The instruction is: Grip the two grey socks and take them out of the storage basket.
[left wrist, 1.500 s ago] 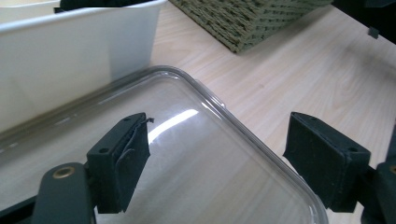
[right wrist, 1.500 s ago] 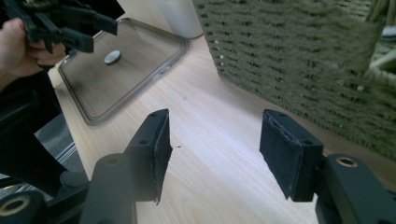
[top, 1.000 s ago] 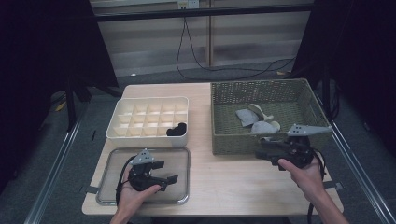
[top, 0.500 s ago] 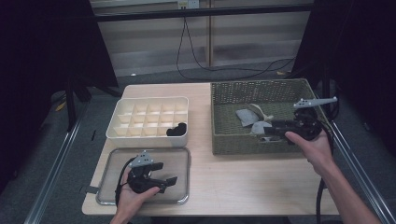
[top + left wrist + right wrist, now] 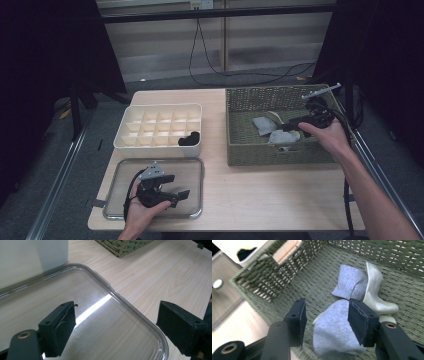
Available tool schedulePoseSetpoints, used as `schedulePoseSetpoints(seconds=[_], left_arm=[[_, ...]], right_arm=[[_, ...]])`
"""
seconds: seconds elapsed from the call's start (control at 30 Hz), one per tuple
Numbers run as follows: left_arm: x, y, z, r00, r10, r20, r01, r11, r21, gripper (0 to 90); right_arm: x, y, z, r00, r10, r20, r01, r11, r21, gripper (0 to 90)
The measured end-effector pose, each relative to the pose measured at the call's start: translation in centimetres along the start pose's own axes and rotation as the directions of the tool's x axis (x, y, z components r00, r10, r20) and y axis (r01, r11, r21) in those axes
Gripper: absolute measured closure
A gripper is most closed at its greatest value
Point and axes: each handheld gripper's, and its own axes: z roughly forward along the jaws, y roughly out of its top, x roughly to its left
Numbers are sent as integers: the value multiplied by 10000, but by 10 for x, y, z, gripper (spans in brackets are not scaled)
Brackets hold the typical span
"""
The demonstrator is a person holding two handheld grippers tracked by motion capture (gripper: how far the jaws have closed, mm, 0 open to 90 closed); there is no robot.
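Already one dark sock [image 5: 189, 138] sits in a near-right cell of the white organiser [image 5: 159, 111] at the left of the table, a sign that sorting has begun. Most of the work looks undone: grey socks [image 5: 263, 125] and a cream sock [image 5: 375, 291] lie heaped in the wicker basket [image 5: 250, 100] at the far right, well apart from the organiser. The right gripper [image 5: 295, 123] hangs inside the basket, jaws half spread and pinching nothing, with the nearest grey sock [image 5: 338, 327] showing below the gap between them in the right gripper view. The left gripper [image 5: 175, 196] rests over the clear lid [image 5: 195, 212] at the near left, jaws wide and empty. Judged from this, the next sock is not yet gripped and the rest of the organiser's cells stand bare
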Motion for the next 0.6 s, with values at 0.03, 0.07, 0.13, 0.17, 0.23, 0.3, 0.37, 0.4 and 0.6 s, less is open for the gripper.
schedulePoseSetpoints(seconds=[0.03, 0.07, 0.13, 0.17, 0.23, 0.3, 0.37, 0.4, 0.6], left_arm=[[0, 0, 0, 10000, 30, -23, -30, 10000, 16, 151], [1, 0, 0, 10000, 34, -18, -34, 10000, 42, 150], [1, 0, 0, 10000, -35, -24, 35, 10000, 51, 149], [2, 0, 0, 10000, -37, -21, 37, 10000, 63, 148], [3, -1, -1, 9999, -71, -72, 71, 10000, 5, 148], [4, -1, -1, 9999, -90, -78, 90, 10000, -18, 148], [4, -1, -1, 9999, -91, -80, 91, 10000, 13, 147], [5, -1, -1, 9999, -78, -77, 78, 10000, 34, 147], [5, -2, -2, 9998, -134, -138, 134, 9999, -27, 146]], right_arm=[[-1, 2, 2, 10000, -7, 1, 7, 9999, 106, 488], [-3, 4, 4, 10000, 44, -64, -42, 9998, 186, 485], [-8, 8, 7, 9997, 180, -134, -177, 9995, 267, 485], [-11, 10, 9, 9996, 264, -76, -262, 9992, 309, 490], [-15, 14, 14, 9997, 255, -1, -255, 9976, 651, 501], [-18, 17, 20, 9996, 289, 14, -289, 9970, 717, 520], [-19, 21, 26, 9993, 385, 37, -387, 9961, 795, 555], [-19, 22, 28, 9994, 344, 28, -345, 9966, 746, 570], [-20, 30, 47, 9997, 262, 5, -260, 9912, 1298, 590]])
